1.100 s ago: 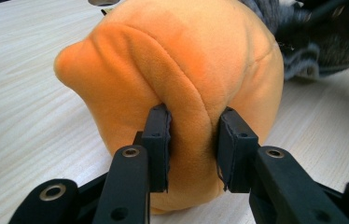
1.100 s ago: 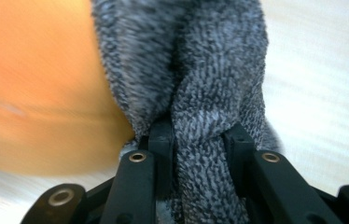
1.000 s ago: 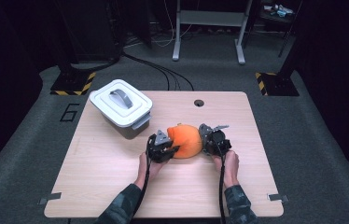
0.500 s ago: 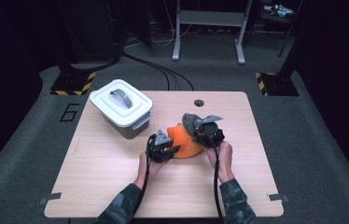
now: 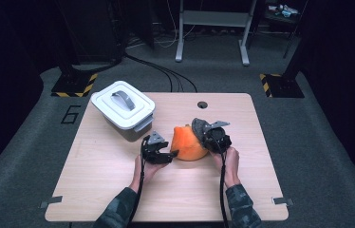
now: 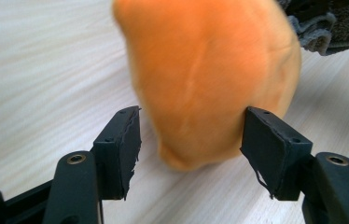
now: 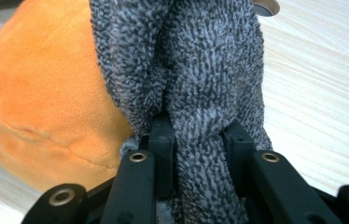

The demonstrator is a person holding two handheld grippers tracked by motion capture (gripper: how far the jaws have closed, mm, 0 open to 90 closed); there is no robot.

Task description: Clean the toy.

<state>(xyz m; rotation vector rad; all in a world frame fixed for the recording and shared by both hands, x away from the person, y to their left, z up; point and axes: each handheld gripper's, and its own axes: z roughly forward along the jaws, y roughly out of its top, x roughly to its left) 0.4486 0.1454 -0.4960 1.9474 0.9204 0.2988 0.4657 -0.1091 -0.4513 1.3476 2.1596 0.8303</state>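
An orange plush ball [image 5: 186, 142] rests on the wooden table [image 5: 99, 185] near its middle. A grey fuzzy cloth [image 5: 198, 127] lies against the ball's upper right side, and my right gripper [image 5: 210, 135] is shut on it. In the right gripper view the cloth [image 7: 200, 70] runs up from between the jaws of that gripper [image 7: 198, 140], with the ball [image 7: 46, 102] to its left. My left gripper [image 5: 169, 154] is at the ball's lower left. In the left gripper view it [image 6: 191, 144] stands open, with the ball's [image 6: 205, 70] low end between the jaws.
A white lidded box with a grey handle [image 5: 123, 108] stands at the table's back left, close behind the left gripper. A round cable hole [image 5: 202, 104] sits near the far edge. Bare wood stretches to the front and right.
My right gripper has lifted the grey cloth from the ball's right side up over its top, then settled at its upper right. The left gripper has stayed at the ball's left.
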